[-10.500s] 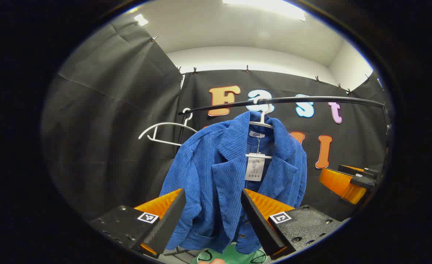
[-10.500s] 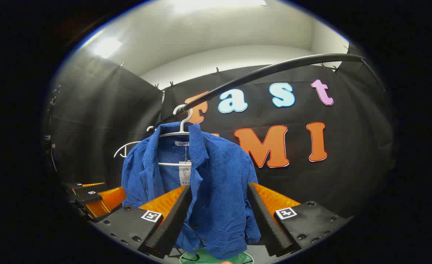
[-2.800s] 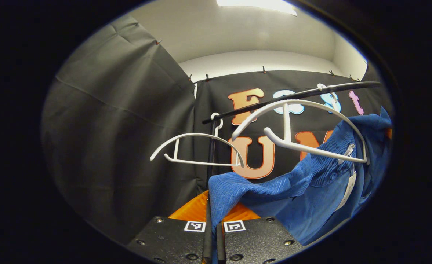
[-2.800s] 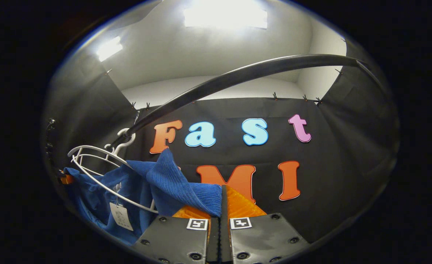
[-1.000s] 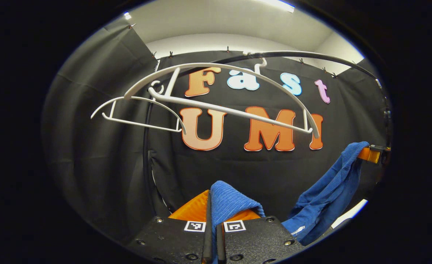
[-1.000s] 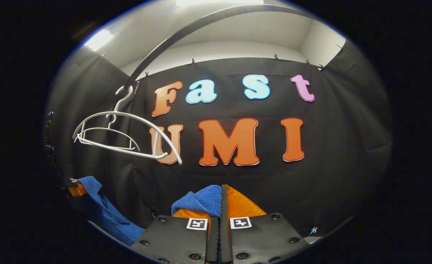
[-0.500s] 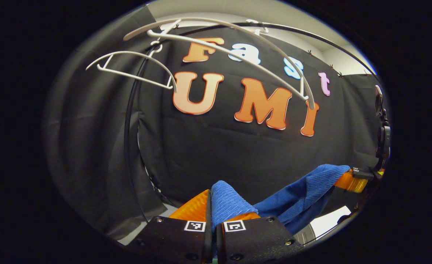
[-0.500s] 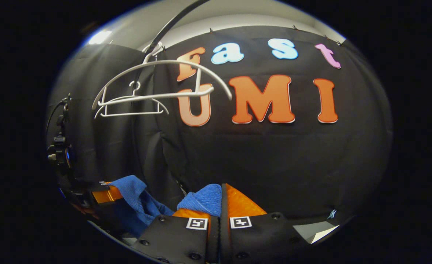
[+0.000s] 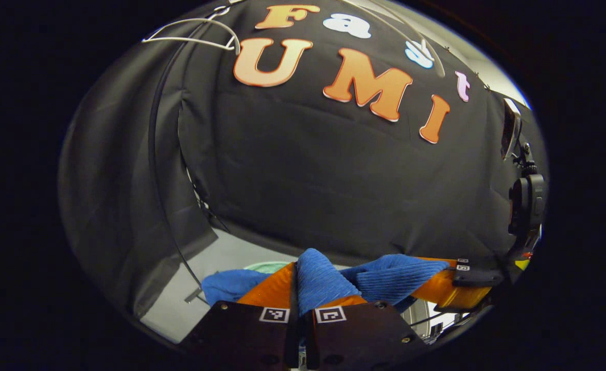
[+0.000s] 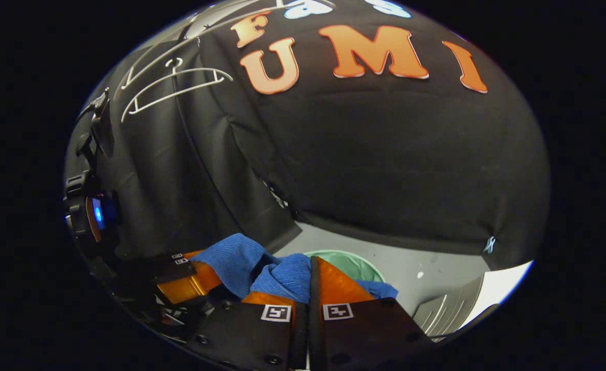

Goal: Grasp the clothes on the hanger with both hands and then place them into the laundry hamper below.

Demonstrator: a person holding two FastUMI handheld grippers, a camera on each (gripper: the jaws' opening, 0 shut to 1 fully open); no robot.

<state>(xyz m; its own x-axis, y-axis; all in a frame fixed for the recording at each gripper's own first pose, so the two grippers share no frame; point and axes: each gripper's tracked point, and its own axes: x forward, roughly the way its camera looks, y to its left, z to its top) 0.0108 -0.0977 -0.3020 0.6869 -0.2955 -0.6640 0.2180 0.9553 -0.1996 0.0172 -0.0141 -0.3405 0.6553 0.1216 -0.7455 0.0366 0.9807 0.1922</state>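
My left gripper (image 9: 296,288) is shut on a fold of the blue corduroy jacket (image 9: 319,281). The right gripper (image 9: 449,286) sits close by on the right in the left gripper view, with more blue cloth (image 9: 393,275) bunched at its fingers. In the right gripper view my right gripper (image 10: 310,286) is shut on the jacket (image 10: 284,278), and the left gripper (image 10: 184,281) holds another fold (image 10: 228,260) just to its left. The green laundry hamper (image 10: 354,264) lies low on the floor behind the fingers, its rim (image 9: 266,266) also peeking out in the left gripper view. Blue cloth (image 9: 225,285) hangs down by it.
Two bare white hangers (image 10: 171,85) hang on the black rail high up at the left. A rack pole (image 9: 153,154) runs down the left side. Grey floor (image 10: 436,275) spreads around the hamper, and a pale ribbed object (image 10: 449,312) sits at the lower right.
Both grippers have dropped lower and come closer together with the jacket; the hangers have slid to the top of both views, and the hamper and floor have come into sight.
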